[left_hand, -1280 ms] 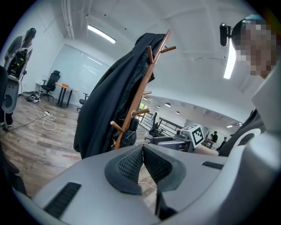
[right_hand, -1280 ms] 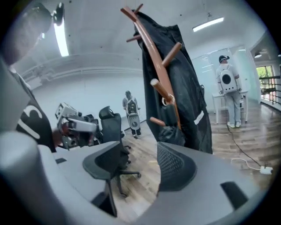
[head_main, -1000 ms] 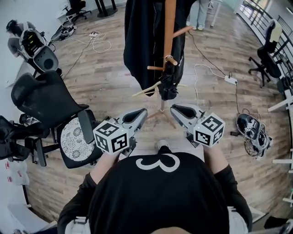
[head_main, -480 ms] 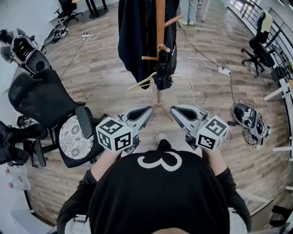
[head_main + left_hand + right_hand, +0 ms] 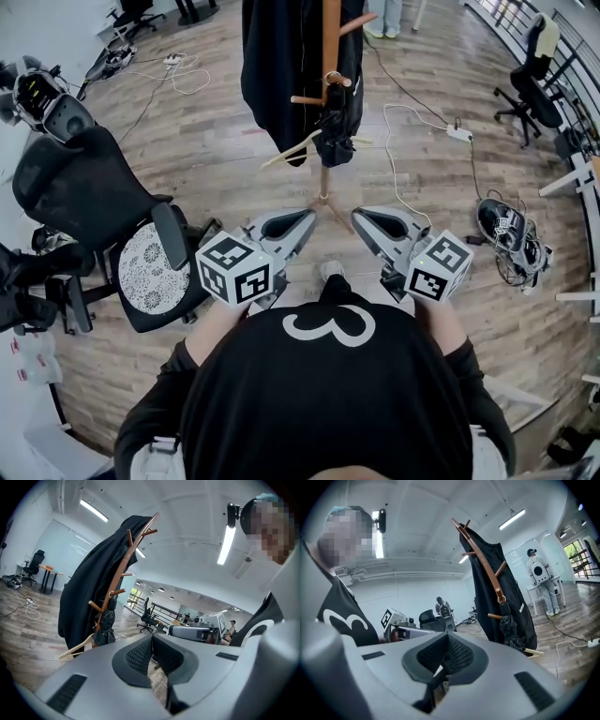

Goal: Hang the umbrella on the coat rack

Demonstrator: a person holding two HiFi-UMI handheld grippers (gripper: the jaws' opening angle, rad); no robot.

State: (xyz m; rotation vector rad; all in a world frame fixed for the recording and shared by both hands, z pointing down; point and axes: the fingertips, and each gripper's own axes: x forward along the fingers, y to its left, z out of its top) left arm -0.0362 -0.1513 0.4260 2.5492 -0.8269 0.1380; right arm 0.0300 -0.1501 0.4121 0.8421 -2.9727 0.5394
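Observation:
A folded black umbrella (image 5: 335,127) hangs by its loop from a peg of the wooden coat rack (image 5: 330,37), beside a black coat (image 5: 277,66). No gripper touches it. Both grippers are held level close to the person's chest, well short of the rack. My left gripper (image 5: 307,219) is shut with nothing in it, and my right gripper (image 5: 358,217) is shut and empty too. In the left gripper view the umbrella (image 5: 105,625) and rack (image 5: 124,569) stand left of the closed gripper (image 5: 152,639). In the right gripper view the umbrella (image 5: 508,630) hangs right of the closed gripper (image 5: 447,639).
A bare wooden hanger (image 5: 292,150) dangles low on the rack. A black office chair (image 5: 94,202) stands at the left. A cable and power strip (image 5: 459,134) lie on the wooden floor at the right, with shoes (image 5: 511,246) beyond. A person (image 5: 541,578) stands behind the rack.
Both grippers have drawn back from the rack towards the body, and the rack with the hanging umbrella now sits farther up in the head view.

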